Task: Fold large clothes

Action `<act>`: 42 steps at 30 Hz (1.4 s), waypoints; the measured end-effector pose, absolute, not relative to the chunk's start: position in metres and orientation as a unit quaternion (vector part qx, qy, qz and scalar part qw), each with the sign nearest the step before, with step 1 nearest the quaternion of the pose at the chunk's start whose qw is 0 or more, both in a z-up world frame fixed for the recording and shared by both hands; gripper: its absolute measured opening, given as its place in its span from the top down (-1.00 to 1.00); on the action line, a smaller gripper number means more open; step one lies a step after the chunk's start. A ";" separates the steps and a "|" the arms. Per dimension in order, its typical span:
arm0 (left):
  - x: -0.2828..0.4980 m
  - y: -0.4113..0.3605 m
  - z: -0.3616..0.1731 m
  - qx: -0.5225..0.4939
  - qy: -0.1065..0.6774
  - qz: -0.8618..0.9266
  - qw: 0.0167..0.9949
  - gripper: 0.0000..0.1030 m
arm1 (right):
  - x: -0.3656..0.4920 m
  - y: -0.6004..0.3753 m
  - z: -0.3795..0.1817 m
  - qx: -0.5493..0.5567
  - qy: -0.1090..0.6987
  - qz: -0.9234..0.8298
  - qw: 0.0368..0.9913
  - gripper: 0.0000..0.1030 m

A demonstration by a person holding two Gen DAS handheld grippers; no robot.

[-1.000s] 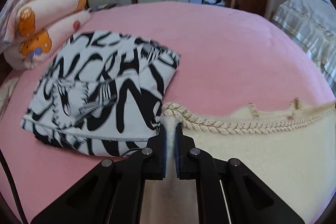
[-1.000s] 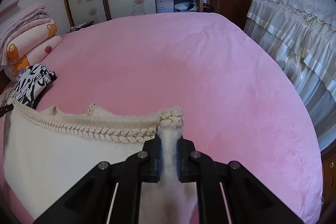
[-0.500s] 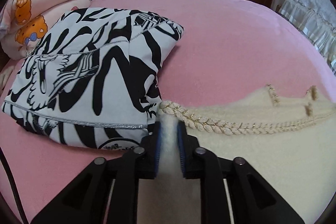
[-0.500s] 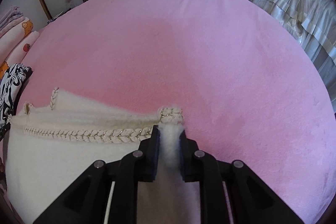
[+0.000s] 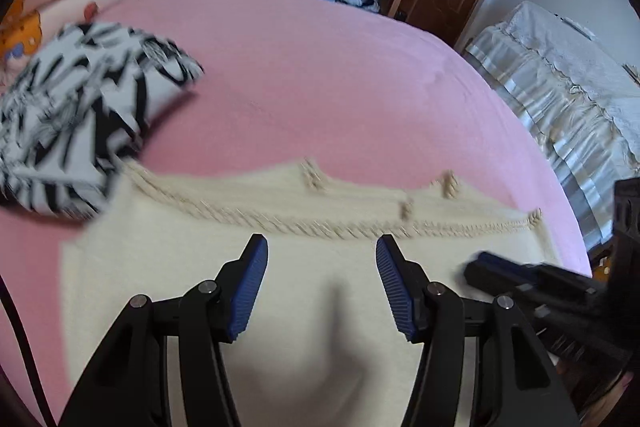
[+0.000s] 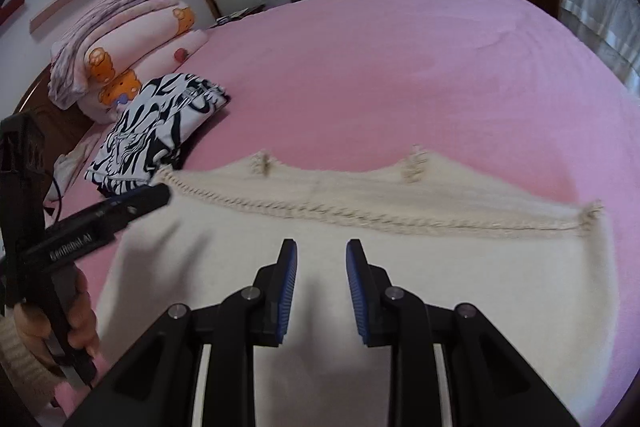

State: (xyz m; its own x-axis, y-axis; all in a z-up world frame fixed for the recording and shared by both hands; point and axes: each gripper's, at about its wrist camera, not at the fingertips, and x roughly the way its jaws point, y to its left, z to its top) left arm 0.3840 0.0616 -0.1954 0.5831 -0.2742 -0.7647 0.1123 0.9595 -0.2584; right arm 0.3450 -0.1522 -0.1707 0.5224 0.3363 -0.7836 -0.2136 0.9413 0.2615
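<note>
In the left wrist view, the left gripper has just been opening; its jaws now stand wide apart with nothing between them, over the near part of the cream garment. A second ago they pinched the garment's braided edge at its left corner; that corner now lies released on the pink bed, touching the folded black-and-white garment at the far left. The right gripper shows blurred at the right edge.

In the right wrist view, the right gripper has likewise been opening and is released, parted less widely, empty, above the cream garment. The braided edge lies flat across the bed, its right corner let go. The left gripper and the hand holding it appear at the left.

Both corners set down suggests this fold is laid; the next grasp would likely start another fold.
</note>
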 end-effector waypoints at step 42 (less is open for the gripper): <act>0.324 0.116 -0.151 -0.015 0.511 0.001 0.859 -0.57 | 0.268 -0.308 -0.136 0.051 0.478 -0.024 0.876 -0.03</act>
State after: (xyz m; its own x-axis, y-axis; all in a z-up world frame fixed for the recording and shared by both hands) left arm 0.3244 0.1155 -0.1510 0.4770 -0.0132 -0.8788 -0.0181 0.9995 -0.0248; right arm 0.2679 -0.3076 -0.1362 0.5412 0.0063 -0.8408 0.0922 0.9935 0.0668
